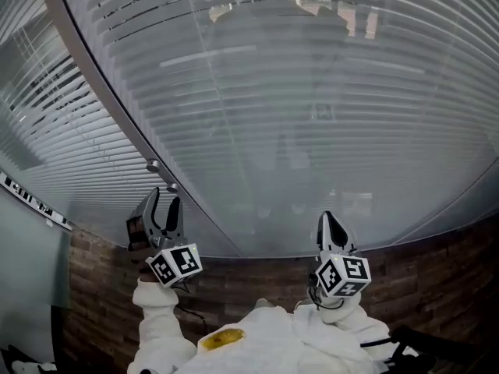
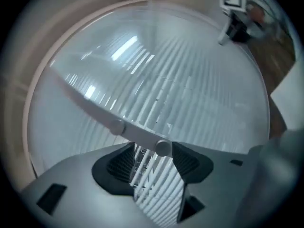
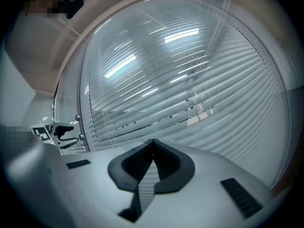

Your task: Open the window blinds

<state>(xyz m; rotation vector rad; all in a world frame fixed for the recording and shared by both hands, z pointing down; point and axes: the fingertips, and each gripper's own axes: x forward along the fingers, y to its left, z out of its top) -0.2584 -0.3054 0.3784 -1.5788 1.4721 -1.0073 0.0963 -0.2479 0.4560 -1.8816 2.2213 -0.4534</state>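
Head view looks down on the window blinds (image 1: 312, 115), which hang behind a pane; reflections on the glass blur the slats, and what lies beyond them cannot be made out. A pale frame bar (image 1: 109, 107) crosses the window on a slant and carries two small round knobs, the upper knob (image 1: 153, 164) and the lower knob (image 1: 171, 187). The left gripper (image 1: 165, 201) is raised just below them with its jaws spread wide. In the left gripper view, which is soft and smeared, the left gripper (image 2: 153, 148) holds nothing; the lower knob (image 2: 163, 148) sits at the jaw tips, close to the right-hand pad, and whether it touches cannot be told. The right gripper (image 1: 329, 218) stands well apart near the glass, and in the right gripper view the right gripper (image 3: 153, 142) has its jaws pressed together on nothing. White sleeves (image 1: 156, 318) are cut off by the bottom edge, above a brick wall (image 1: 437, 287).
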